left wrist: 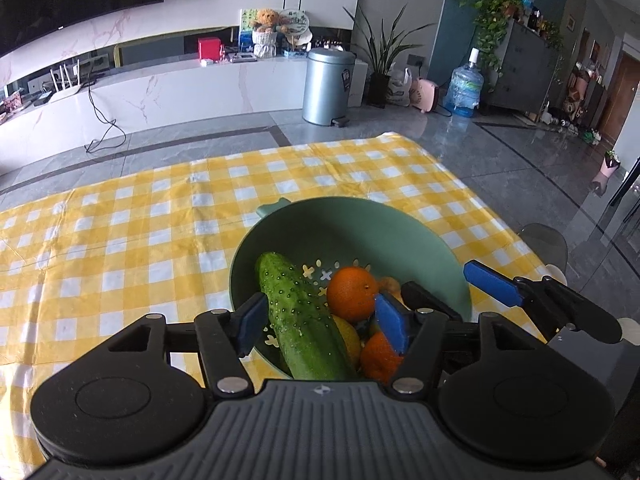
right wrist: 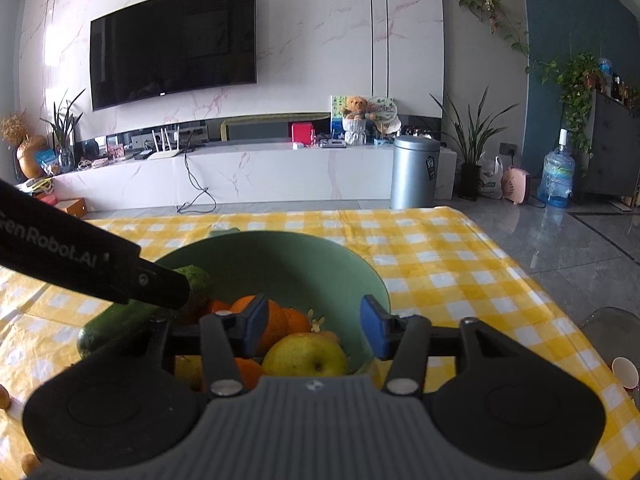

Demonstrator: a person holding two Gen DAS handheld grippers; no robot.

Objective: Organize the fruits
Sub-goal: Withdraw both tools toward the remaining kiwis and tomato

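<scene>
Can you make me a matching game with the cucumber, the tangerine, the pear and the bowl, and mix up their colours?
Things:
1. cucumber
2. tangerine
3. pear
4. bowl

Colours:
A. orange
B. pale green, with little flower-shaped holes in the bottom
C. dark green and bumpy
D. yellow-green

Right pairs: 1-C, 2-A, 3-D, 4-B.
</scene>
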